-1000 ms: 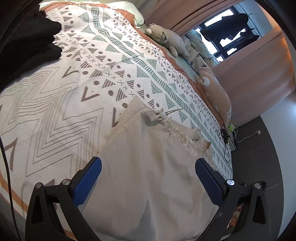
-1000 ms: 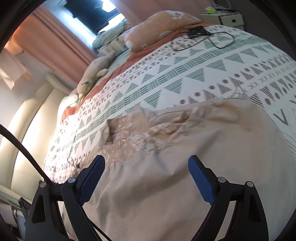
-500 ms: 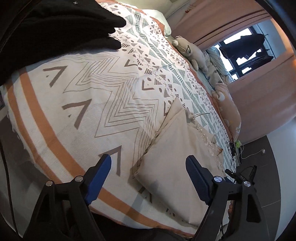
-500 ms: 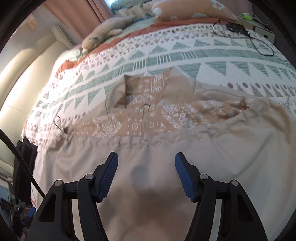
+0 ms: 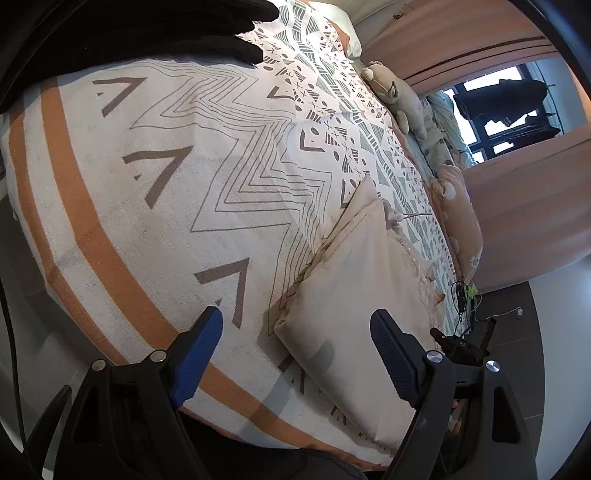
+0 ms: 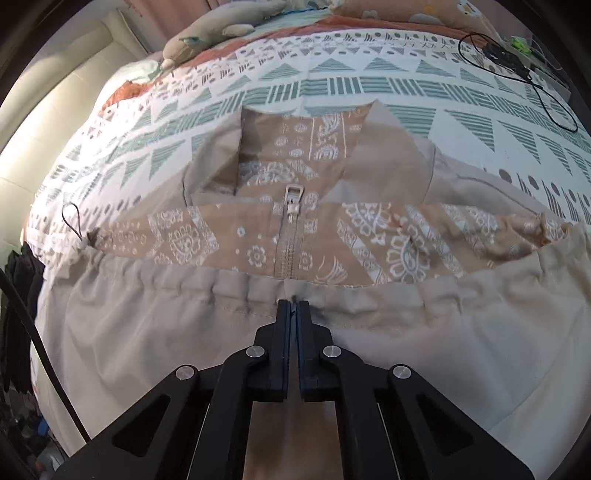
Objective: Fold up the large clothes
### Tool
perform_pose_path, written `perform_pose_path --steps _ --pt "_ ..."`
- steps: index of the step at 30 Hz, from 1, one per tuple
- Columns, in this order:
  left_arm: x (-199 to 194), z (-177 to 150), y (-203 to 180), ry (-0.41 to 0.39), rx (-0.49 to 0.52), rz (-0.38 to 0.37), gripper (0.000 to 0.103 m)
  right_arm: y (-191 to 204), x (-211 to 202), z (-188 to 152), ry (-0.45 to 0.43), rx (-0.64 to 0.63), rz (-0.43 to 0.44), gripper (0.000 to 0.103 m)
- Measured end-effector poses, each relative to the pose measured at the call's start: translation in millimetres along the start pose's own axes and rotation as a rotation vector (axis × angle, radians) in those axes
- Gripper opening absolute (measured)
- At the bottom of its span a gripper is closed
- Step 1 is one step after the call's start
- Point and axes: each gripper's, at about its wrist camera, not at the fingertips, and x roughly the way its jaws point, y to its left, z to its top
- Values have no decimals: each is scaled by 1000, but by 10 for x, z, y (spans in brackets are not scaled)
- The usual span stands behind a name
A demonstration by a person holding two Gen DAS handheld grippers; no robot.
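Observation:
A beige jacket [image 5: 351,295] lies folded on the patterned bedspread [image 5: 147,184] near the bed's front edge. My left gripper [image 5: 297,315] hovers open over the jacket's near corner, its blue pads [image 5: 199,350] clear of the cloth. In the right wrist view the jacket [image 6: 147,332] lies with its gathered hem turned up over the paisley lining [image 6: 369,240]. The zipper [image 6: 291,229] runs down the middle. My right gripper [image 6: 293,306] is shut on the hem just below the zipper's lower end.
Black clothes [image 5: 129,33] are piled at the far left of the bed. Plush toys [image 5: 395,92] and a peach one [image 5: 458,221] line the far side. A black cable [image 6: 517,62] lies on the bedspread [image 6: 332,88]. Dark floor [image 5: 517,332] is to the right.
My left gripper drew back toward the bed's front edge and its jaws narrowed a little. My right gripper came in to the hem at the zipper and closed from wide open.

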Motion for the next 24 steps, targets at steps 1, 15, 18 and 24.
perform_pose_path --steps 1,15,18,24 --pt "16 1 -6 3 -3 -2 83 -25 -44 19 -23 12 13 0" --pt "282 -14 39 84 -133 -84 83 -188 274 121 -39 88 61 0" --pt "356 14 -5 78 -134 -99 83 -213 359 83 -35 99 65 0" --pt "548 103 -90 84 -108 -129 75 -196 308 165 -34 88 51 0"
